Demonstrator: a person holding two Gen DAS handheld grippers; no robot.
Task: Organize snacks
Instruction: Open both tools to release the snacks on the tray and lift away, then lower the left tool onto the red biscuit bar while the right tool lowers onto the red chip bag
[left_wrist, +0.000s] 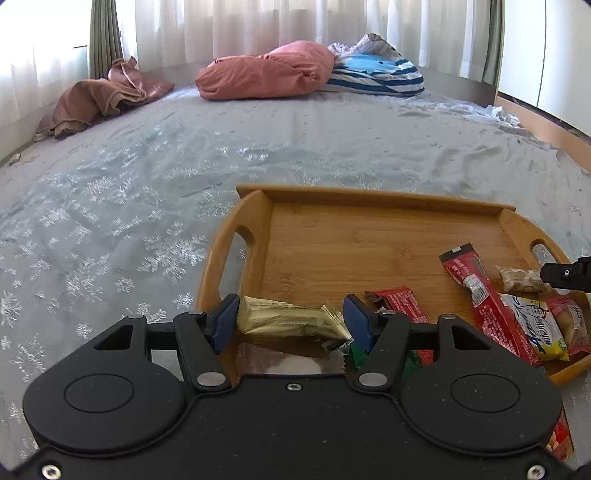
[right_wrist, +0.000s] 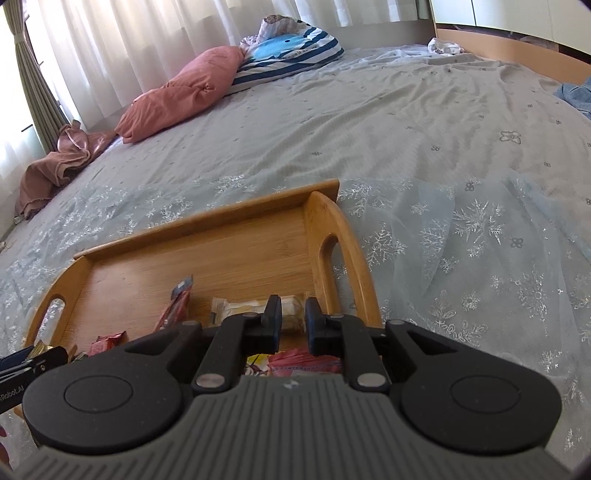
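Your left gripper (left_wrist: 291, 321) is clamped on the gold foil snack bar (left_wrist: 291, 320), both blue pads pressing its ends, right over the near edge of the wooden two-handled tray (left_wrist: 369, 201). Your right gripper (right_wrist: 293, 319) sits near the tray's right handle with its pads slightly apart around the pale nougat bar (right_wrist: 258, 306), which lies on the tray floor; whether they touch it you cannot tell. The tray's far half is bare wood, with plenty of room. By the tray's right end lie one long red stick packet (left_wrist: 484, 295), one yellow-and-white packet (left_wrist: 535, 328) and one pink packet (left_wrist: 570, 325). All around the tray, the snowflake-patterned bed sheet (left_wrist: 147, 206) lies open.
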